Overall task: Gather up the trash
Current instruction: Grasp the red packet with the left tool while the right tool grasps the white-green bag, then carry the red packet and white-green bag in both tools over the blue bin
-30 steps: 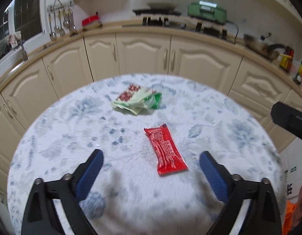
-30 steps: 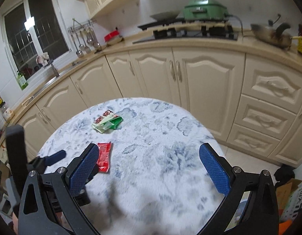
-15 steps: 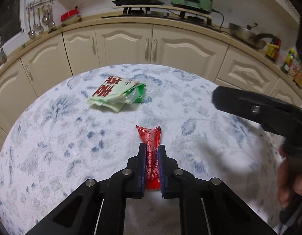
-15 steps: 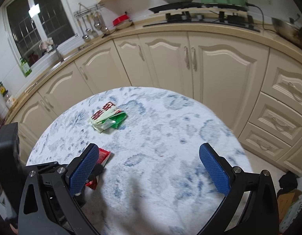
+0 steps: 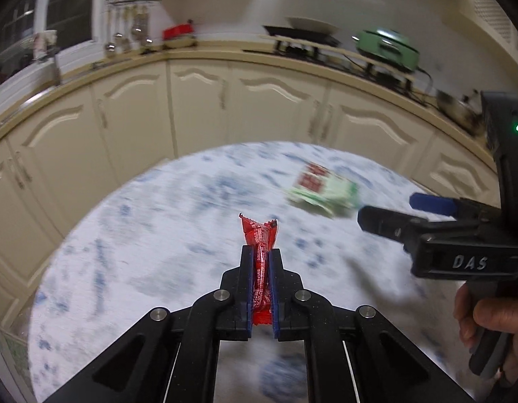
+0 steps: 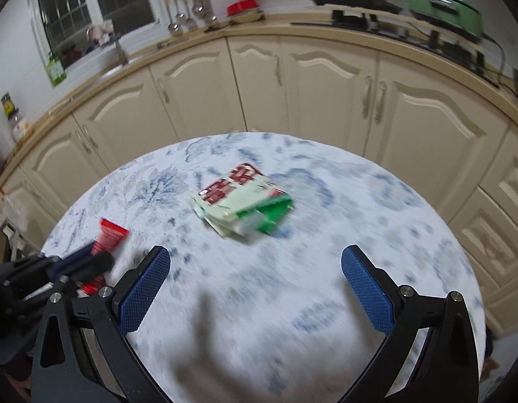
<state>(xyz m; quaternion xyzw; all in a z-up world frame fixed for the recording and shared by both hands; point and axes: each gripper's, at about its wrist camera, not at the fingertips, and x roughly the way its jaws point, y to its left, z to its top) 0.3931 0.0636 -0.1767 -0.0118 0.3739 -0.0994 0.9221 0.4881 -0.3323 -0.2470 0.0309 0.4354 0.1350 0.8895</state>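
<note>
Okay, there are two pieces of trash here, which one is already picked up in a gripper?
The red wrapper: it is clamped between the left gripper's pads. The green and white packet lies loose on the table, ahead of the open right gripper.

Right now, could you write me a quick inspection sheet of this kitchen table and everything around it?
Surface: round table with a blue-and-white floral cloth.
Job's things: red wrapper clamped upright in the left gripper; green packet lying flat on the cloth, untouched.
Clutter: nothing seen on the table besides those two.
Grippers: left gripper shut on the red wrapper; right gripper open, nothing between its pads, pointed toward the green packet.
Cables: a dark cord runs down from the green cooker on the counter.
Surroundings: cream cabinets, hanging utensils, a dark window, a hand holding the right gripper's handle.
</note>
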